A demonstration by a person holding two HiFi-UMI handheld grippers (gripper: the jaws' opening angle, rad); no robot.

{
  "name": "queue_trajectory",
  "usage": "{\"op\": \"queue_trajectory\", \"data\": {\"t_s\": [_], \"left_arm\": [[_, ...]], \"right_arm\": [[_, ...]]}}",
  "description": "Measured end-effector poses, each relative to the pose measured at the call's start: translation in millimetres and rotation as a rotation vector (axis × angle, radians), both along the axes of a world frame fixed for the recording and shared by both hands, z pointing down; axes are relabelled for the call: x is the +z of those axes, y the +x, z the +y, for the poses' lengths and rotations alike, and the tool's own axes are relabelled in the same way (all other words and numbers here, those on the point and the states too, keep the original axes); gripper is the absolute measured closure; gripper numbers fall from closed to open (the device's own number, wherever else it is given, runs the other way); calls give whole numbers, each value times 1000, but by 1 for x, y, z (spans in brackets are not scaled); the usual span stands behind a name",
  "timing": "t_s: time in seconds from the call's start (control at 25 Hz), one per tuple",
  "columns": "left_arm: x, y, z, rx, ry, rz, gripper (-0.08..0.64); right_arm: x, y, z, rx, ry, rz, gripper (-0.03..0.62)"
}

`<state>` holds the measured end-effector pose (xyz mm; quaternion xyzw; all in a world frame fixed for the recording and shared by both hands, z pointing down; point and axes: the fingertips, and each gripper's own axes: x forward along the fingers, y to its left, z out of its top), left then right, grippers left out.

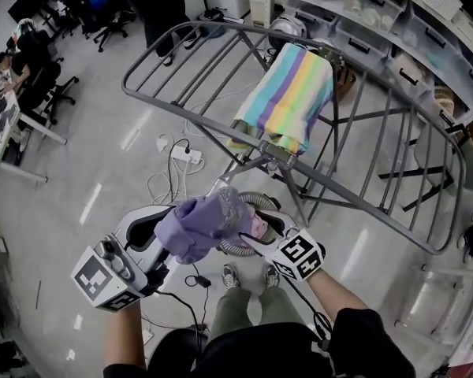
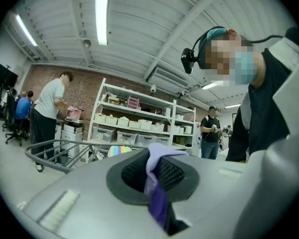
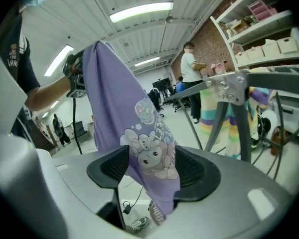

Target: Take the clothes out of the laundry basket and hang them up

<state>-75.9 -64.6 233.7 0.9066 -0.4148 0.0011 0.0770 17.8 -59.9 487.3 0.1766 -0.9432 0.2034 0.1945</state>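
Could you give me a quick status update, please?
Left hand-held gripper shut on purple garment. Right hand-held gripper open, garment between jaws. Rack ahead, striped towel hung.

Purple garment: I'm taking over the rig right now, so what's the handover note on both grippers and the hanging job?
Left gripper: shut on the purple garment, held up near the drying rack.
Right gripper: jaws apart; the garment hangs between them, not pinched.
Done: striped towel is draped over the rack.
Left: grip with the right gripper, then spread the garment over a rack bar.
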Motion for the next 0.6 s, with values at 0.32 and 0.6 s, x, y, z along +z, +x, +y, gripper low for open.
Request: {"op": "queue_trajectory", "data": {"t_s": [0.32, 0.6], "left_arm": [[-10, 3, 21, -35, -1, -8, 546], [32, -35, 28, -264, -59, -54, 545]], "right_arm": [[36, -51, 15, -106, 31, 24, 306], [24, -33, 21, -81, 13, -4, 577]]}}
